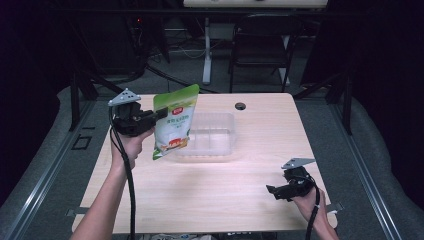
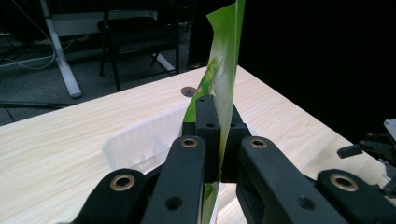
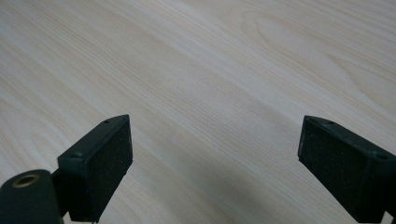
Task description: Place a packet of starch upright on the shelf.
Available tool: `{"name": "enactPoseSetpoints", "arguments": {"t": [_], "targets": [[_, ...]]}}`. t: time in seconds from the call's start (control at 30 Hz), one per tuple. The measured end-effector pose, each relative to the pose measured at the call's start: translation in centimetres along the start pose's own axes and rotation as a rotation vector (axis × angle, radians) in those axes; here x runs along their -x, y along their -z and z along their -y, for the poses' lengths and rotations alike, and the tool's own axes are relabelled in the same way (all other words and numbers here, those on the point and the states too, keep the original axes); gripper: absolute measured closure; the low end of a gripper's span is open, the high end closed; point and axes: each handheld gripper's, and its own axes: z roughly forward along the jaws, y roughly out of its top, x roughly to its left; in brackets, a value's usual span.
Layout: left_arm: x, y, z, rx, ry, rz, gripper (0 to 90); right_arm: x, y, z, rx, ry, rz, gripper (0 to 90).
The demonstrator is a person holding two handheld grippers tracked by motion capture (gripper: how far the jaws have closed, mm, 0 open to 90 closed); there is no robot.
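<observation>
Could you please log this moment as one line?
left gripper: shut on pouch, held above tray | right gripper: open, empty, over table

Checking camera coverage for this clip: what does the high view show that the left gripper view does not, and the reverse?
High view alone: the person's forearms, the pouch's printed front, and the whole clear tray beside it.
Left gripper view alone: a close look at the left tongs shut on the pouch's edge, seen edge-on.
Both: the wooden table, the pouch held up off it, the tray, the table's round hole, the chair behind, and the right tongs resting apart.
</observation>
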Motion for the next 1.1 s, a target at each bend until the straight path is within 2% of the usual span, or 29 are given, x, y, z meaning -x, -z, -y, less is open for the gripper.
{"name": "enactPoseSetpoints", "arguments": {"t": [0.3, 0.4, 0.67, 0.8, 1.1], "targets": [[-0.7, -0.9, -0.4, 0.027, 0.015, -0.045, 90.0, 0.0, 0.0, 0.0, 0.0, 0.0, -0.001, 9.6], [-1.0, -1.3, -0.3, 0.036, 0.028, -0.055, 90.0, 0.1, 0.2, -0.1, -0.021, 0.019, 0.019, 9.7], [-1.5, -2.7, -0.3, 0.058, 0.055, -0.089, 90.0, 0.2, 0.2, -0.1, -0.021, 0.02, 0.013, 9.7], [-1.8, -3.3, -0.1, 0.063, 0.06, -0.105, 90.0, 0.1, 0.0, 0.0, -0.004, 0.004, 0.001, 9.7], [-2.3, -5.1, 0.6, 0.083, 0.094, -0.125, 90.0, 0.1, 0.0, 0.0, -0.001, -0.001, -0.003, 9.8]]}}
